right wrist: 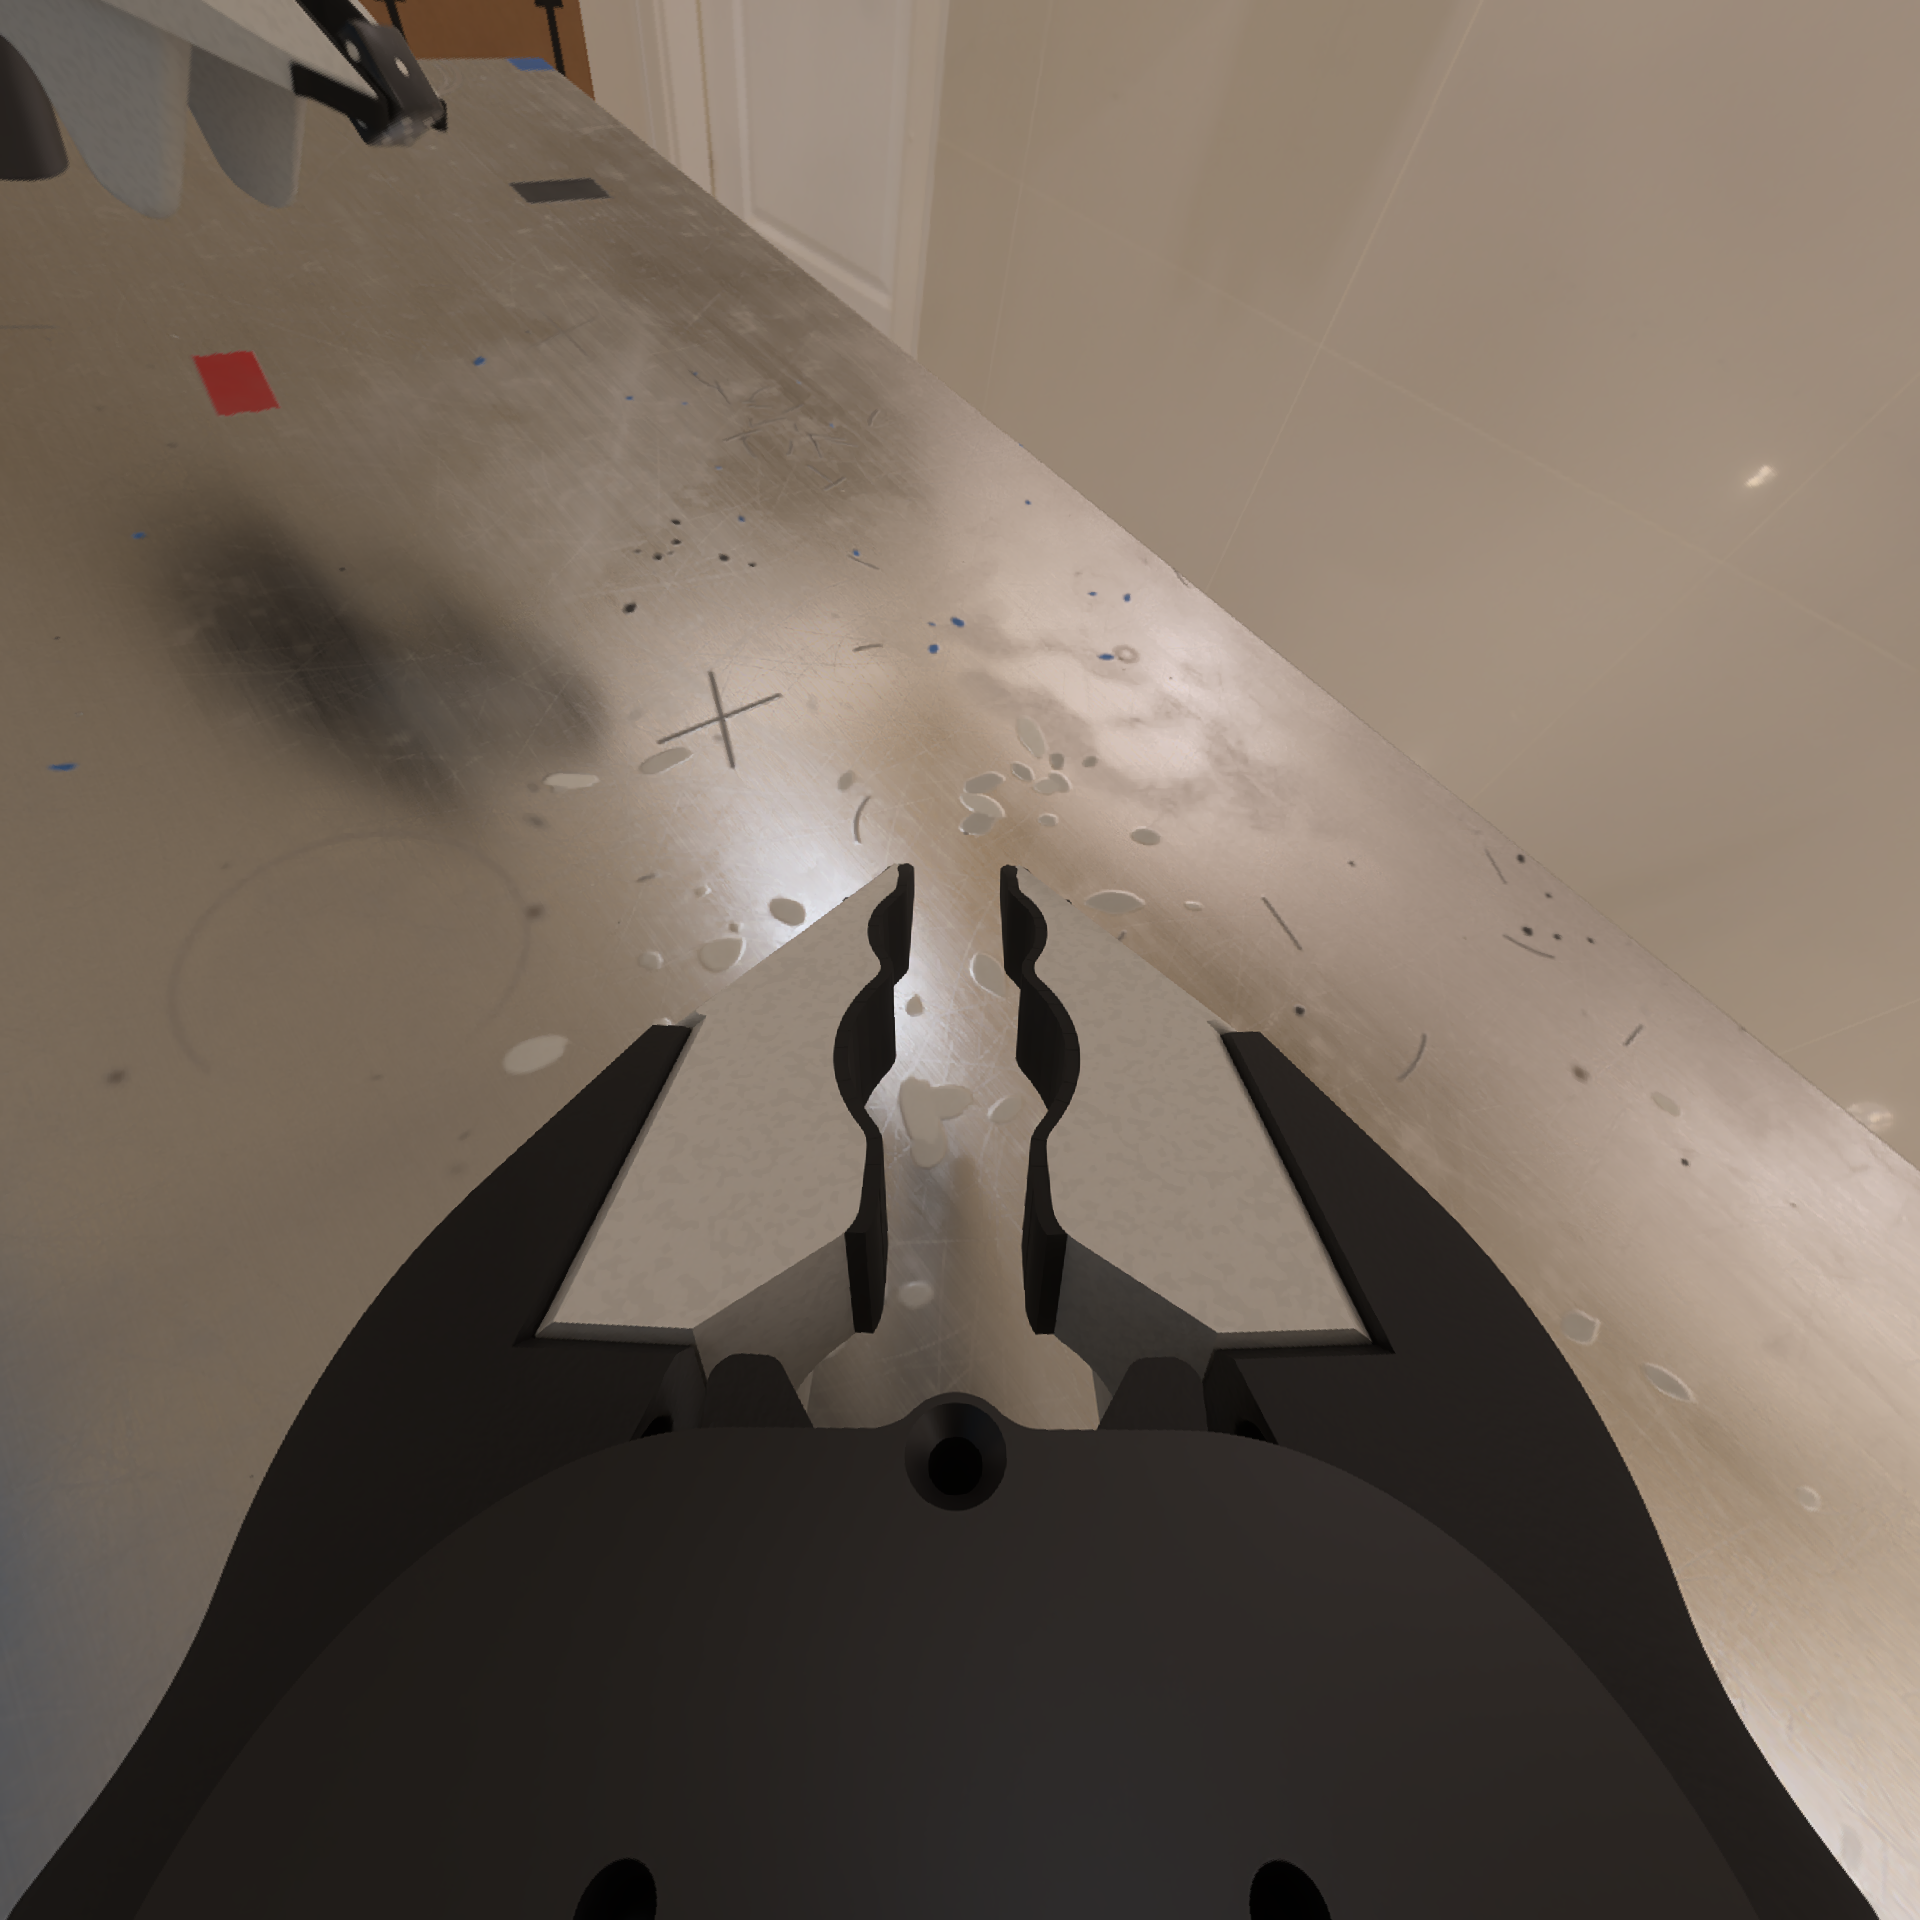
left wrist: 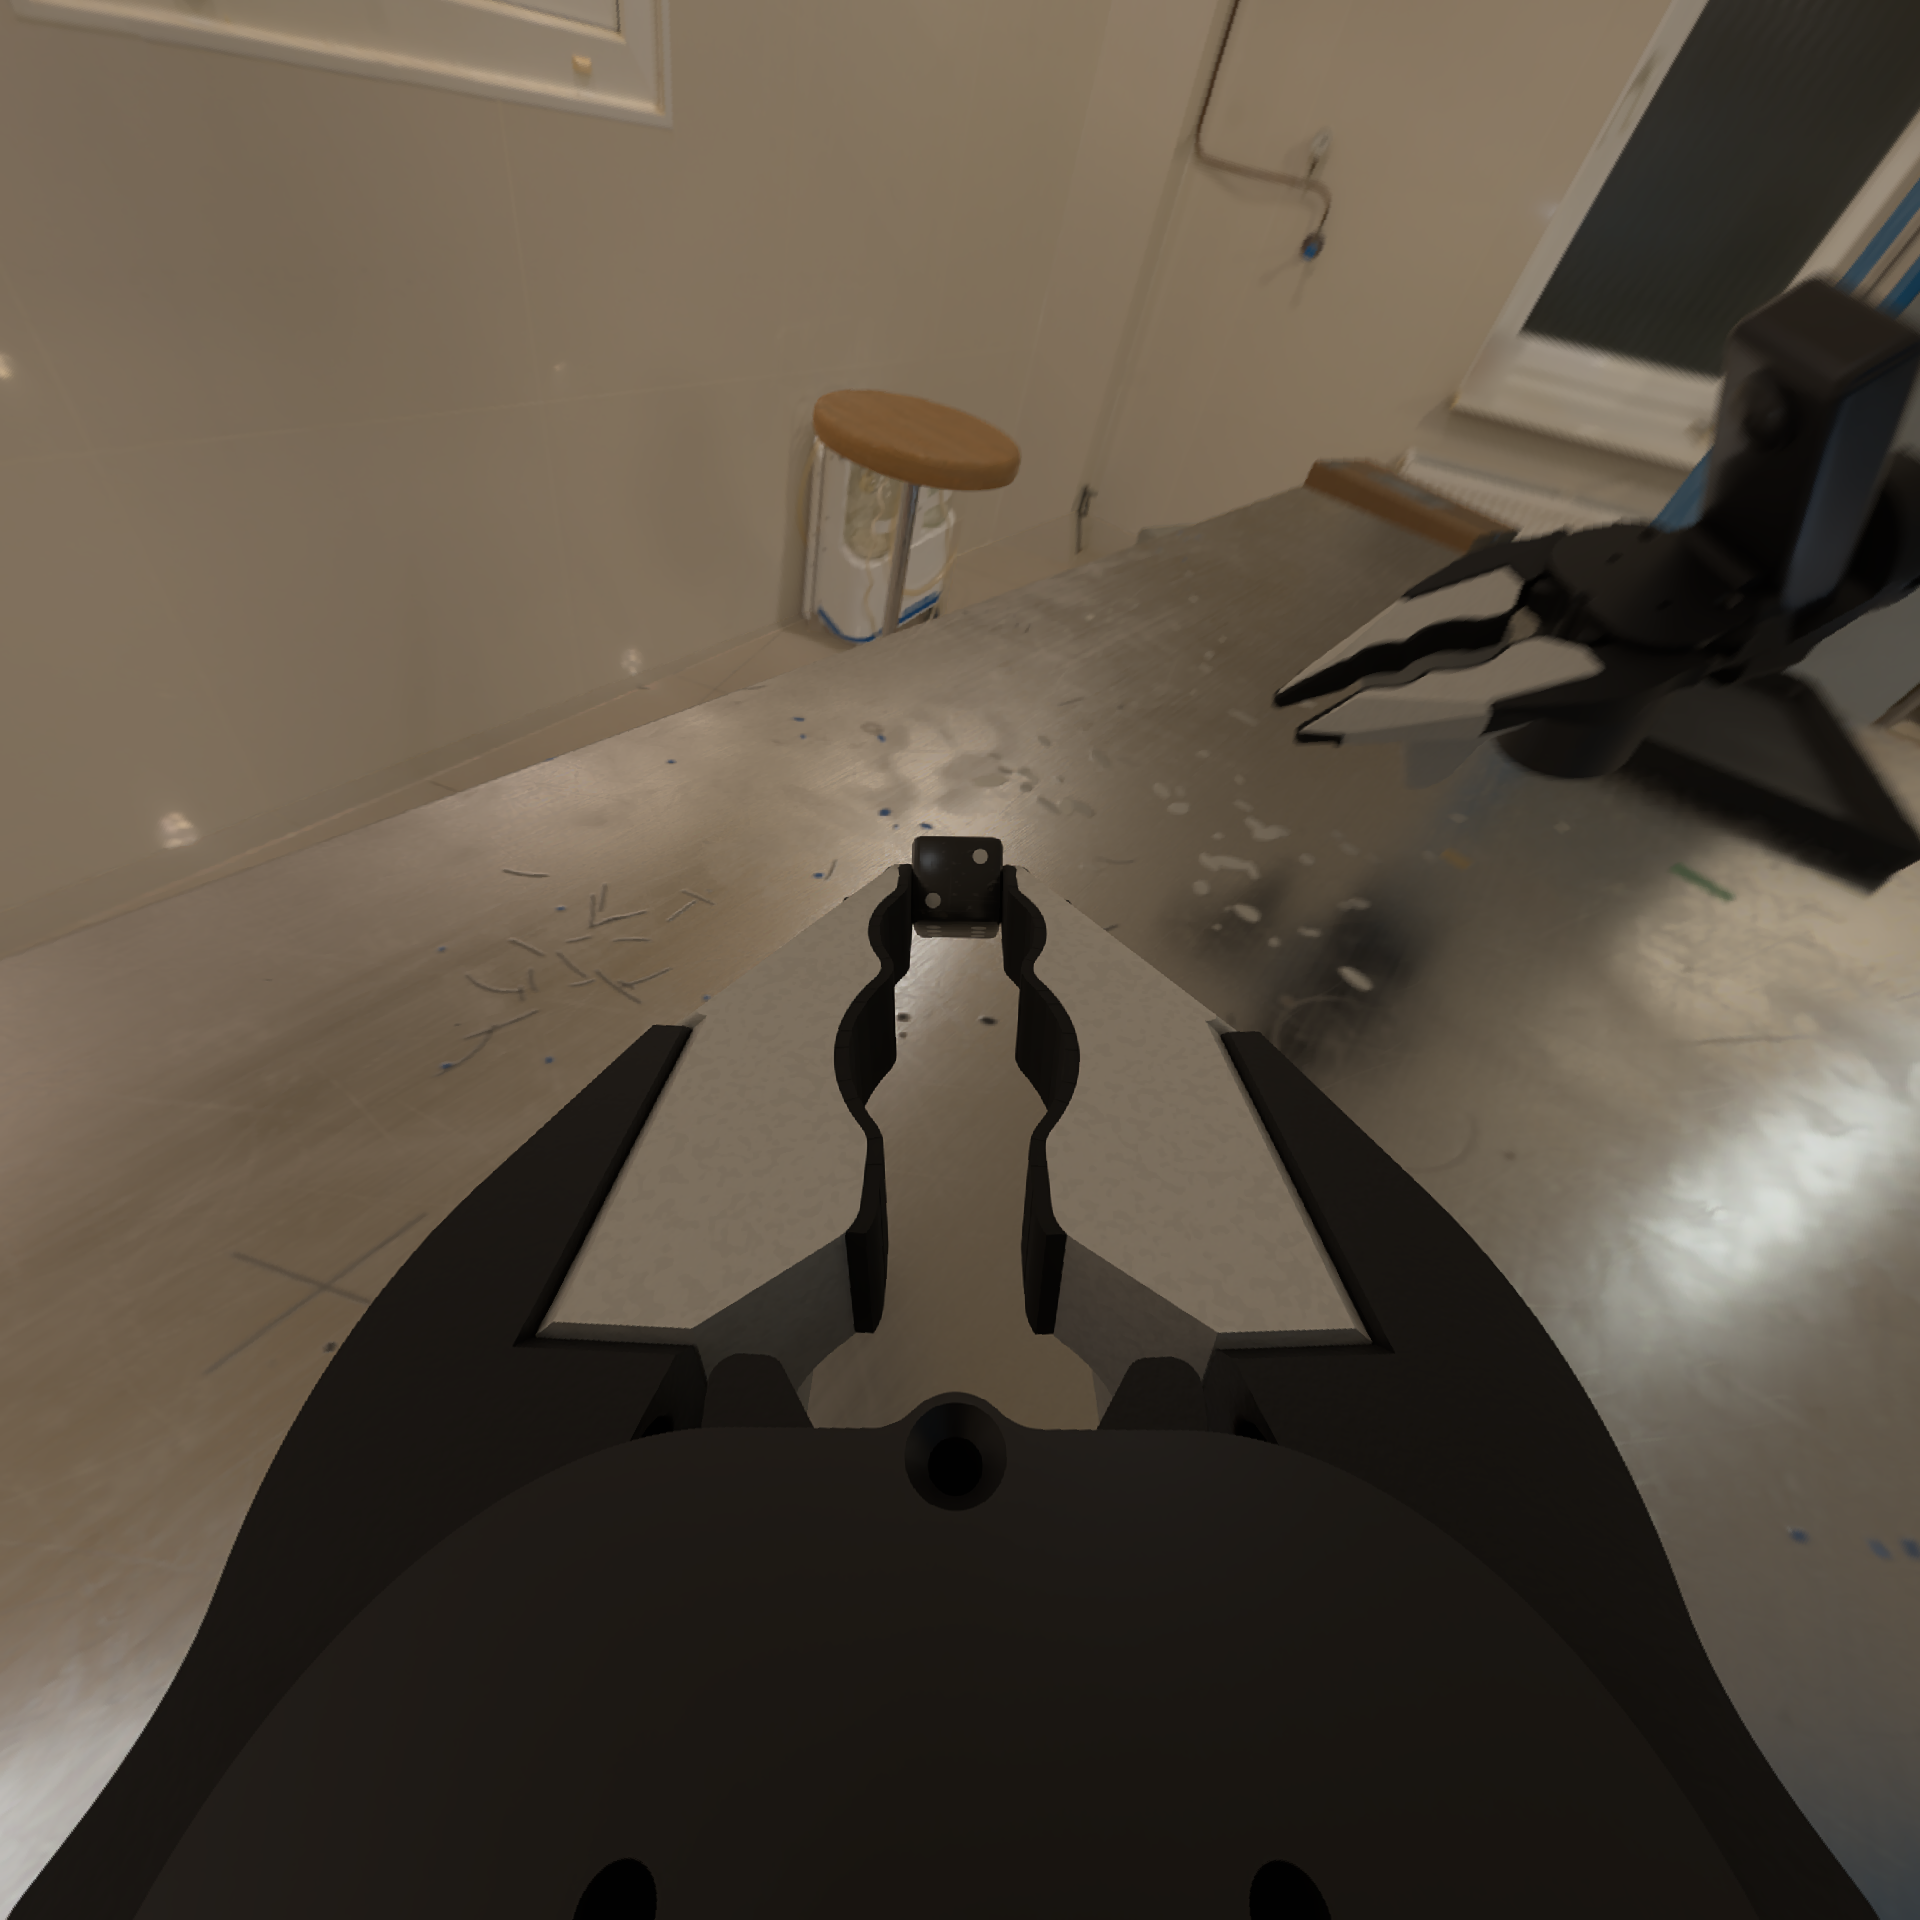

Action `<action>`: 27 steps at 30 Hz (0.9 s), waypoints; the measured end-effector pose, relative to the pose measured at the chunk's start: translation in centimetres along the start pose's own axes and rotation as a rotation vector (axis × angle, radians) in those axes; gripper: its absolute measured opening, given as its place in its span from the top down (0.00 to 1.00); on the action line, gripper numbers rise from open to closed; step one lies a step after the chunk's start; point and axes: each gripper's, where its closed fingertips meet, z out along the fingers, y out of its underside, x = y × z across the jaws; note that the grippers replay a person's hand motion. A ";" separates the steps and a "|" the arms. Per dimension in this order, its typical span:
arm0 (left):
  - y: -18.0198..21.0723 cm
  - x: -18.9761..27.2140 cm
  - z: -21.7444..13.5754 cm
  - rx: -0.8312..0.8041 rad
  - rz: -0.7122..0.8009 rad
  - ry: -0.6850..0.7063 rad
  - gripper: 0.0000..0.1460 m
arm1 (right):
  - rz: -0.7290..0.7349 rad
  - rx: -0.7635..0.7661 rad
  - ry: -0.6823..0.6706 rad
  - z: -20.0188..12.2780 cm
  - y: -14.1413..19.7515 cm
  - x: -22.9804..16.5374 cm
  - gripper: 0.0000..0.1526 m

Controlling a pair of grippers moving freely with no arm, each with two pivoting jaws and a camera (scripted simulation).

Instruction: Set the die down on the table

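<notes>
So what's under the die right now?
The die, pinched at the left gripper fingertips, has scuffed metal table below it. Whether it touches the table can't be told; the spot directly beneath is hidden by the die and fingertips.

Warm, dim, even indoor light. Strong white glare patch on metal table [left wrist: 1714, 1174] at right of left wrist view; smaller glare between finger tips in right wrist view. Soft dark smudge on table [right wrist: 364, 665]. Wide-angle bending at edges; far corners blurred.
</notes>
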 end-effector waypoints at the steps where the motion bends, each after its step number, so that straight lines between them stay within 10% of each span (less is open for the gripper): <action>1: -0.2 0.2 -0.2 0.013 -0.025 0.015 0.89 | 0.004 -0.002 -0.004 0.1 0.1 0.0 0.89; 9: -0.8 0.5 -0.8 0.039 -0.129 0.065 0.89 | -0.004 -0.012 -0.007 0.2 0.3 -0.2 0.89; 16: 4.6 2.2 -1.1 -0.359 0.247 -0.099 0.89 | -0.020 -0.004 -0.011 0.0 -0.1 -0.6 0.89; 27: 9.9 5.8 -4.8 -0.582 0.193 -0.161 0.89 | -0.047 0.003 0.005 -0.5 -0.6 -0.3 0.89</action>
